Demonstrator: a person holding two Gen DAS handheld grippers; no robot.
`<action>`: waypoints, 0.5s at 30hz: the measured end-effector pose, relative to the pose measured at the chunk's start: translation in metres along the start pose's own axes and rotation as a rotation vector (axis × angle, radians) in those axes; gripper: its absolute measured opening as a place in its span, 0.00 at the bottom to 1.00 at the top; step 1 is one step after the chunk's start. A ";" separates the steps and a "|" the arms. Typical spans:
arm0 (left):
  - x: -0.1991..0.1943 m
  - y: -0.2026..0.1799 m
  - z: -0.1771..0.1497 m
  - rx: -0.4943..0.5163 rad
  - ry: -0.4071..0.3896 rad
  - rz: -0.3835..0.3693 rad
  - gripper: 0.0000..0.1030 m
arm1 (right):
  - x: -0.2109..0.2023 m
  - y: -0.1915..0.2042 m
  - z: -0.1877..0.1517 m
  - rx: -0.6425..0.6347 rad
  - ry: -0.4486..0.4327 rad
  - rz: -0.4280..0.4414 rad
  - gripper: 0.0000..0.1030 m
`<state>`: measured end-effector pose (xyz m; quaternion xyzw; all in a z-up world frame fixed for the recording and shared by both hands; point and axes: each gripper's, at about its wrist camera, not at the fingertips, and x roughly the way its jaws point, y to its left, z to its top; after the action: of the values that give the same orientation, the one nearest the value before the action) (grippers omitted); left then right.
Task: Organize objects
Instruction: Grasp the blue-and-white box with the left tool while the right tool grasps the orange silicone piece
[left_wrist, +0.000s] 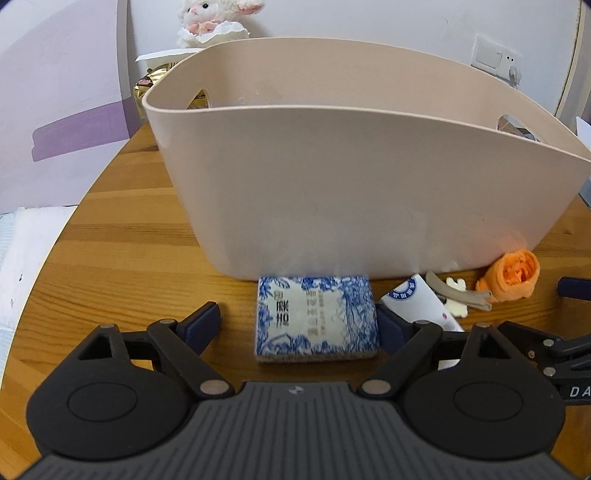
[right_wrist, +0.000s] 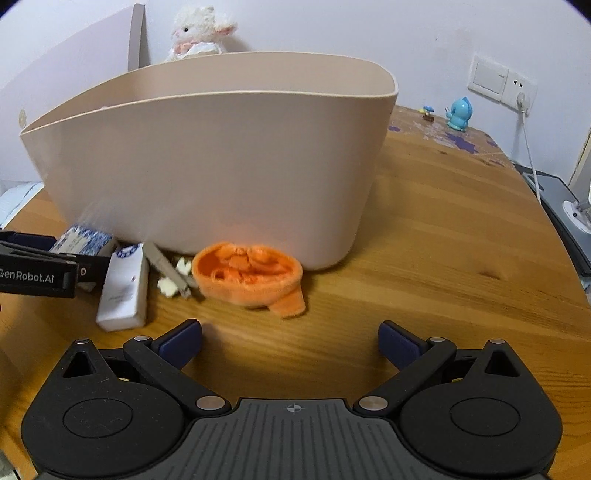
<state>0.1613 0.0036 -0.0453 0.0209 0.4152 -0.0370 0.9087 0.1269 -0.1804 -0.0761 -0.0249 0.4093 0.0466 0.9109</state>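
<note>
On the wooden table (right_wrist: 443, 240), along the beige basket's (left_wrist: 332, 192) near wall, I see the row: blue-white box (left_wrist: 317, 317), white box (right_wrist: 123, 291), hair clip (right_wrist: 168, 267), orange sock (right_wrist: 247, 277). Left gripper (left_wrist: 299, 321) is spread wide around the blue-white box — right finger close against its edge, nothing clamped. Right gripper (right_wrist: 290, 341) is spread too, empty, just short of the sock.

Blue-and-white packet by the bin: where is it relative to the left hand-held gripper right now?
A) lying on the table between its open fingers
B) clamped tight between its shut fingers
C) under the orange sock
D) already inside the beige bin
A: the blue-and-white packet lies flat on the wooden table, between the spread fingers of the left hand-held gripper, in front of the beige bin.
</note>
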 end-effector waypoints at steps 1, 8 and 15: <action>0.001 0.000 0.001 0.001 -0.002 -0.001 0.87 | 0.002 0.001 0.002 0.002 -0.005 -0.001 1.00; 0.003 0.001 0.001 0.002 -0.014 0.005 0.86 | 0.018 0.001 0.013 0.019 -0.045 -0.019 1.00; -0.002 0.001 0.004 0.003 -0.017 0.001 0.63 | 0.018 0.006 0.013 0.029 -0.071 -0.014 0.87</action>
<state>0.1631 0.0047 -0.0416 0.0224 0.4074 -0.0375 0.9122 0.1477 -0.1726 -0.0810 -0.0129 0.3771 0.0353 0.9254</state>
